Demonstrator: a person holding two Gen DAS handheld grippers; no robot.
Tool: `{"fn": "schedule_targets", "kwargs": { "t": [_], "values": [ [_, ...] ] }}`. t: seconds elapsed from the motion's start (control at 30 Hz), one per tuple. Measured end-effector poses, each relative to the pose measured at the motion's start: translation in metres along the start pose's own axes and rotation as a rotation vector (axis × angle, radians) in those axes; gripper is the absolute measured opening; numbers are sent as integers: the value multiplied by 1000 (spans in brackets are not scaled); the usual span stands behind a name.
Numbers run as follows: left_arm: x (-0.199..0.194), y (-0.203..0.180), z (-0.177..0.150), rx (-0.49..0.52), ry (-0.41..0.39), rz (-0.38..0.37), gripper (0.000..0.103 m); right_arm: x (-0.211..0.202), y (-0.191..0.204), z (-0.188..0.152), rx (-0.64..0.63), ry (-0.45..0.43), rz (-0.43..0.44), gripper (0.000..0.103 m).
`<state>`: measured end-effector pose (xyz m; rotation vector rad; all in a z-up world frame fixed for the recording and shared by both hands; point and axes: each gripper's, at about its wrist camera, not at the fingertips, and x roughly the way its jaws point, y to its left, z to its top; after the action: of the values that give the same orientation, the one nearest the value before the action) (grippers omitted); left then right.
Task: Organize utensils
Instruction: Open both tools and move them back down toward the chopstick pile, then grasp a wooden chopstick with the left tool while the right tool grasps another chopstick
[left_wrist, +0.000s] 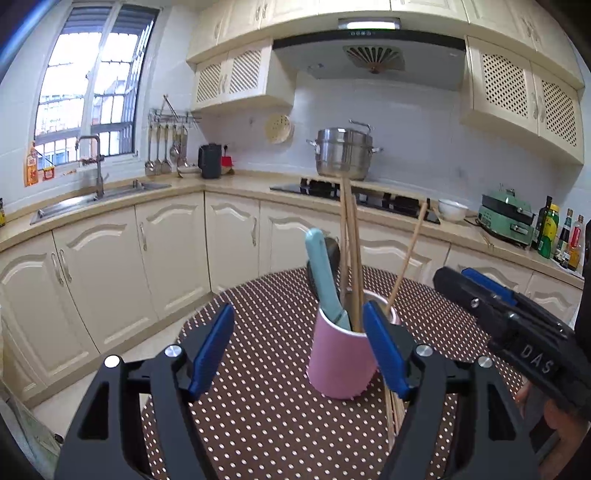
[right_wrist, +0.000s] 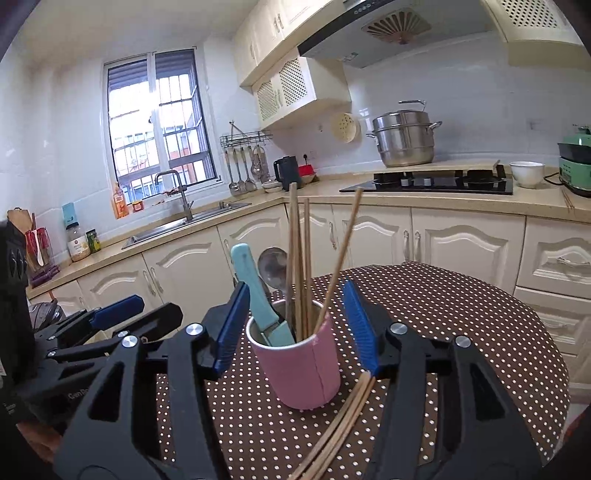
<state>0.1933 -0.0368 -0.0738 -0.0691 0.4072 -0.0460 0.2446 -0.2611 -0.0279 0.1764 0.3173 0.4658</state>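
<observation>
A pink cup (left_wrist: 341, 358) (right_wrist: 299, 365) stands on a round table with a brown dotted cloth (left_wrist: 266, 406) (right_wrist: 461, 332). In the cup are a teal-handled knife (left_wrist: 323, 273) (right_wrist: 255, 291), a metal spoon (right_wrist: 273, 267) and upright wooden chopsticks (left_wrist: 351, 258) (right_wrist: 299, 258); one chopstick (right_wrist: 341, 258) leans right. A loose bundle of chopsticks (right_wrist: 343, 417) (left_wrist: 391, 410) lies on the cloth by the cup's base. My right gripper (right_wrist: 295, 288) is open, with the cup between its blue pads and untouched. My left gripper (left_wrist: 297, 310) is open too, and its right pad overlaps the cup's rim in the picture.
Cream cabinets and a counter wrap around behind the table. On the counter are a sink (left_wrist: 92, 203), a hob with a steel pot (left_wrist: 343, 155), a white bowl (left_wrist: 452, 210), a green appliance (left_wrist: 506, 218) and bottles (left_wrist: 554, 232). The floor drops away past the table's edge.
</observation>
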Motion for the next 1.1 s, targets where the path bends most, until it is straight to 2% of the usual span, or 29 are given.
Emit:
{"fn": "schedule_targets", "kwargs": {
  "t": [0.17, 0.27, 0.37, 0.47, 0.7, 0.93, 1.1],
  "values": [
    [15, -6, -11, -3, 139, -61, 71, -9, -15, -9, 27, 24, -34, 57],
    [34, -13, -19, 7, 289, -94, 71, -11, -27, -19, 53, 67, -52, 62],
    [49, -22, -33, 40, 395, -104, 71, -11, -37, -30, 69, 113, -78, 63],
    [62, -35, -50, 105, 482, -94, 71, -10, -49, -42, 98, 170, -112, 68],
    [84, -69, -83, 274, 600, -62, 71, -10, -80, -69, 200, 246, -144, 71],
    [96, -80, -89, 267, 617, -52, 71, -11, -95, -84, 259, 280, -126, 72],
    [104, -95, -83, 304, 621, -32, 71, -11, -100, -89, 292, 300, -108, 72]
  ]
}}
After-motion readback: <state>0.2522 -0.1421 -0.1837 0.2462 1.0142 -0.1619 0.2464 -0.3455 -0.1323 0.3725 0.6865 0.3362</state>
